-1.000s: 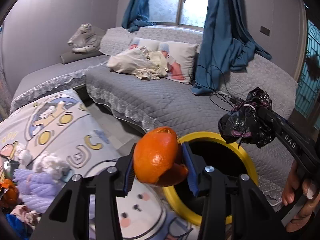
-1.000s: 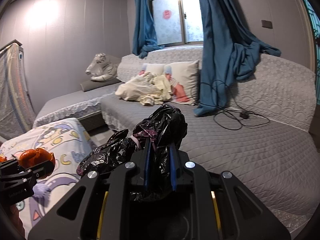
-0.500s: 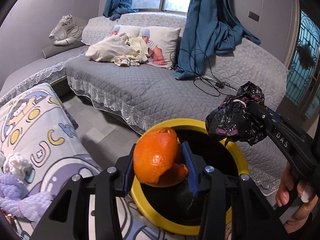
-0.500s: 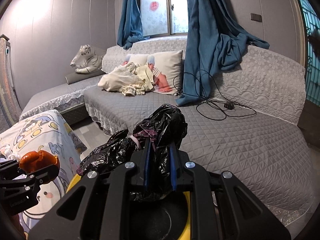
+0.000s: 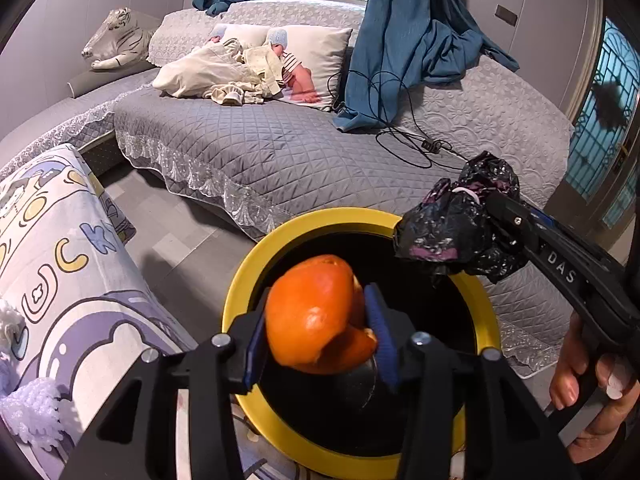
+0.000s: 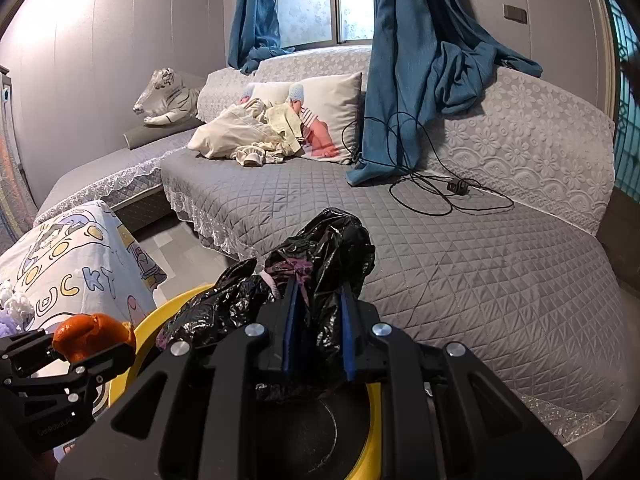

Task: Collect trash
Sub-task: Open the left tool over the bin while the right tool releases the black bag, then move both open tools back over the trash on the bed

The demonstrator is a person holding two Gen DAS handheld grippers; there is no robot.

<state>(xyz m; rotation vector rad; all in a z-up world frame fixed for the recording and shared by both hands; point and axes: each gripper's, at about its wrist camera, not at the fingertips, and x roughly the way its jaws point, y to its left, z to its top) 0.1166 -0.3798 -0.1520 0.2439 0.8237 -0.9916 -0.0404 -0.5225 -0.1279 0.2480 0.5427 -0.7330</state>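
Both loads hang over the round yellow-rimmed black bin [image 5: 240, 292]. The left gripper [image 5: 320, 332] is opening around the torn orange peel [image 5: 316, 316]; the right gripper [image 6: 318, 320] is opening around the crumpled black plastic bag [image 6: 328, 248]. Best to release fully above the bin's mouth, clear of its rim.

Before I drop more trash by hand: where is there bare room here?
Free: the grey quilted sofa seat between the black cable and the yellow-rimmed bin; grey floor tiles. Crowded: the bin mouth, under the orange peel and crumpled black plastic bag.
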